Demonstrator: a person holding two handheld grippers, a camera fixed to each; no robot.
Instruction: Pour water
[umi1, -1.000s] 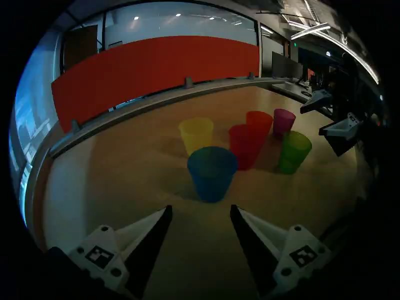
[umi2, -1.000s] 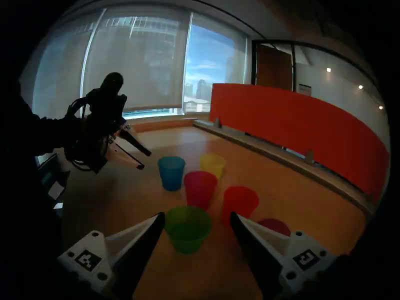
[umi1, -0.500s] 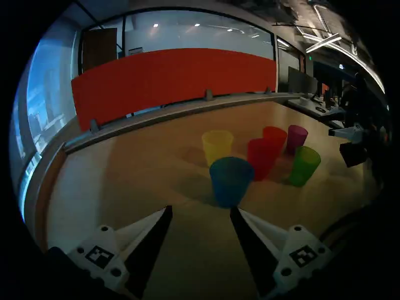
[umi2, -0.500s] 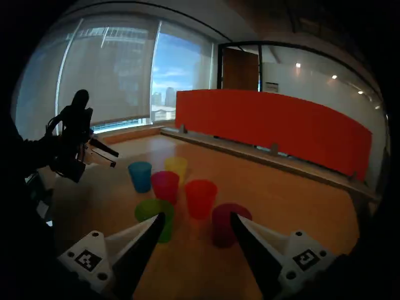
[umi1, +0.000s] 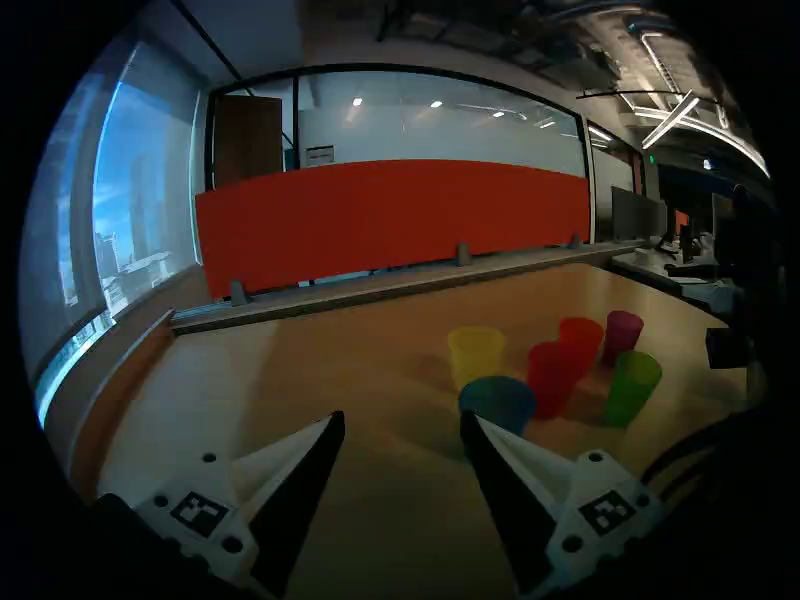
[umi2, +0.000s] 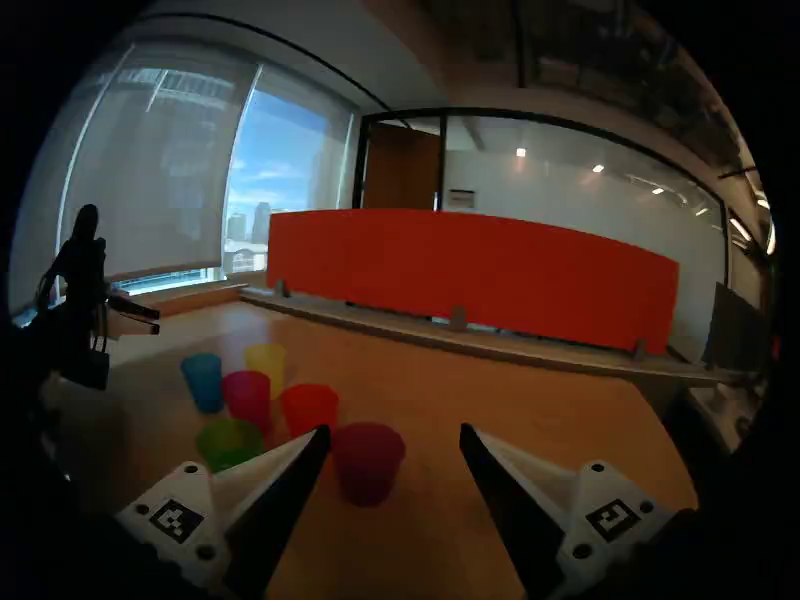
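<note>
Takes in a large office room with a tall window (umi1: 120, 250) along one side, daylight and towers beyond the glass. Looks across a wide wooden table (umi1: 330, 370) running back to a long orange partition (umi1: 390, 215) that stands upright along the far edge.

Shows the left gripper (umi1: 400, 418) low in the left gripper view, two white fingers spread apart with bare tabletop in the gap, gripping nothing. Shows the right gripper (umi2: 393, 432) likewise in the right gripper view, fingers wide apart and nothing pinched between them. Also catches the left gripper in the right gripper view, a dark silhouette far off at the left, beyond the cups and against the bright window. Cannot tell the spread of its fingers from there.

Finds the task's things, six plastic cups, standing upright in a close cluster on the table.

From the left gripper view:
- blue cup (umi1: 497, 398) nearest, just beyond the tip of the right-hand finger and partly hidden by it
- yellow cup (umi1: 476, 352) behind the blue one
- red cup (umi1: 553, 375) just beside the blue one
- orange cup (umi1: 581, 338) behind the red one
- green cup (umi1: 632, 385) at the front right
- magenta cup (umi1: 623, 333) farthest back on the right

From the right gripper view:
- magenta cup nearest, standing past the fingertips and closer to the left-hand finger
- green cup partly behind that finger

Cannot tell whether any cup holds water.
</note>
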